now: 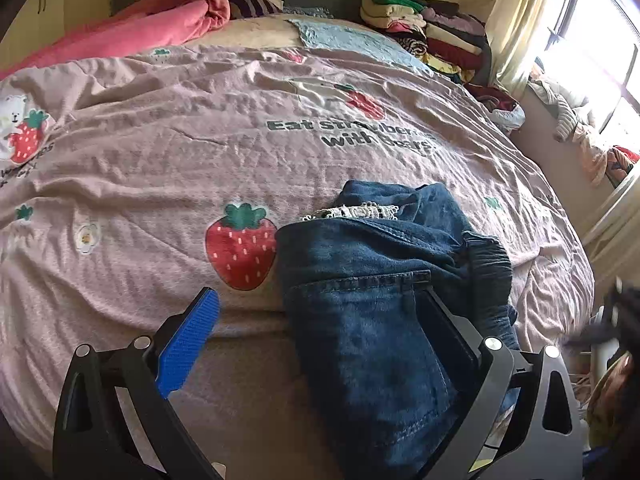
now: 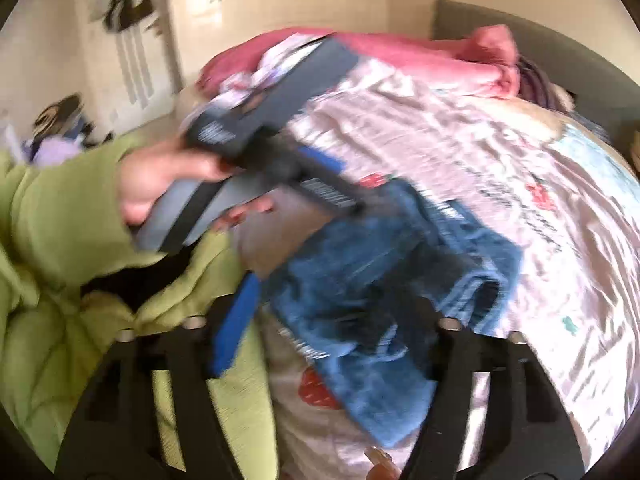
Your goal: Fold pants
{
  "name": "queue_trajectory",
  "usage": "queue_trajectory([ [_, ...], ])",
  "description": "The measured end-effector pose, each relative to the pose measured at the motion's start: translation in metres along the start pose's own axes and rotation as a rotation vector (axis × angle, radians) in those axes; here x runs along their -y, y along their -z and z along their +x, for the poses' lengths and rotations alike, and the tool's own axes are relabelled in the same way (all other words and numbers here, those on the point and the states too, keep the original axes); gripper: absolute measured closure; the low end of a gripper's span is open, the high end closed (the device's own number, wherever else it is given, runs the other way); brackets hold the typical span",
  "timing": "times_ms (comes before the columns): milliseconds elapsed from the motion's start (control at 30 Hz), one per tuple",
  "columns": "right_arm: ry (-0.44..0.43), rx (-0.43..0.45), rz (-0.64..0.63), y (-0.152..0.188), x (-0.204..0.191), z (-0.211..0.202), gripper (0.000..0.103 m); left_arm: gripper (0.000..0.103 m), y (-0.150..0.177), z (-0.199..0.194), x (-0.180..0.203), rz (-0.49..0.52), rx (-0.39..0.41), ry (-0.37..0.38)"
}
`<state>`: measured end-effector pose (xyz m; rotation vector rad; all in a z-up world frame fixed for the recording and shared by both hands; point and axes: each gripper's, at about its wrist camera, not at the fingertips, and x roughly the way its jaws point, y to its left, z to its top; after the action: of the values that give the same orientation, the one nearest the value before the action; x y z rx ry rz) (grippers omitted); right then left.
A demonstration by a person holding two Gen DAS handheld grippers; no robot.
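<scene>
Blue denim pants [image 1: 372, 280] lie crumpled at the near edge of the bed, waist and a pocket up, with a bit of white lace [image 1: 352, 212] showing. My left gripper [image 1: 320, 312] is open; its blue-padded left finger [image 1: 188, 340] is over the bedspread and the right finger is partly hidden behind the denim. In the blurred right wrist view, the pants [image 2: 380, 272] lie between the open fingers of my right gripper [image 2: 332, 312]. The left gripper [image 2: 304, 176], held by a hand in a green sleeve [image 2: 60, 208], reaches over the pants.
A pink bedspread [image 1: 200, 152] with strawberry prints covers the bed. A pink blanket [image 1: 160, 20] lies at the head. A stack of folded clothes [image 1: 436, 28] sits at the far right corner. A window and curtain [image 1: 516, 24] stand to the right.
</scene>
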<state>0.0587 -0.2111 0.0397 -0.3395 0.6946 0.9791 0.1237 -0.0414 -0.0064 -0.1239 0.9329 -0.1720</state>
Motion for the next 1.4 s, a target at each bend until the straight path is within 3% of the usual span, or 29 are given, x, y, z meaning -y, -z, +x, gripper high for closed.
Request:
queue_trajectory([
  [167, 0.084, 0.029, 0.129, 0.004, 0.030, -0.004, 0.035, 0.005, 0.005, -0.009, -0.001, 0.001, 0.010, -0.004],
  [400, 0.178, -0.016, 0.341, 0.021, 0.072, 0.009, 0.031, 0.005, 0.018, -0.011, 0.002, 0.039, 0.010, -0.060],
  [600, 0.206, -0.056, 0.451, 0.040, 0.090, 0.023, 0.031, 0.005, 0.034, -0.004, -0.005, -0.002, -0.030, -0.015],
  [767, 0.146, -0.086, 0.547, 0.052, 0.106, 0.041, 0.040, 0.005, 0.041, 0.008, -0.005, -0.028, -0.061, 0.011],
  [1100, 0.000, -0.100, 0.629, 0.065, 0.115, 0.069, 0.041, 0.005, 0.041, 0.025, 0.005, -0.050, -0.064, 0.086],
  [1233, -0.036, -0.092, 0.588, 0.060, 0.110, 0.078, 0.054, 0.006, 0.040, 0.030, 0.014, -0.059, -0.061, 0.163],
  [1267, -0.039, -0.088, 0.582, 0.059, 0.110, 0.077, 0.062, 0.011, 0.040, 0.030, 0.016, -0.057, -0.061, 0.166],
  [1300, -0.048, -0.084, 0.573, 0.057, 0.109, 0.076, 0.065, 0.026, 0.039, 0.029, 0.020, -0.048, -0.058, 0.177],
  [1400, -0.032, -0.052, 0.502, 0.046, 0.097, 0.065, 0.075, 0.041, 0.035, 0.024, 0.023, -0.038, -0.042, 0.179],
])
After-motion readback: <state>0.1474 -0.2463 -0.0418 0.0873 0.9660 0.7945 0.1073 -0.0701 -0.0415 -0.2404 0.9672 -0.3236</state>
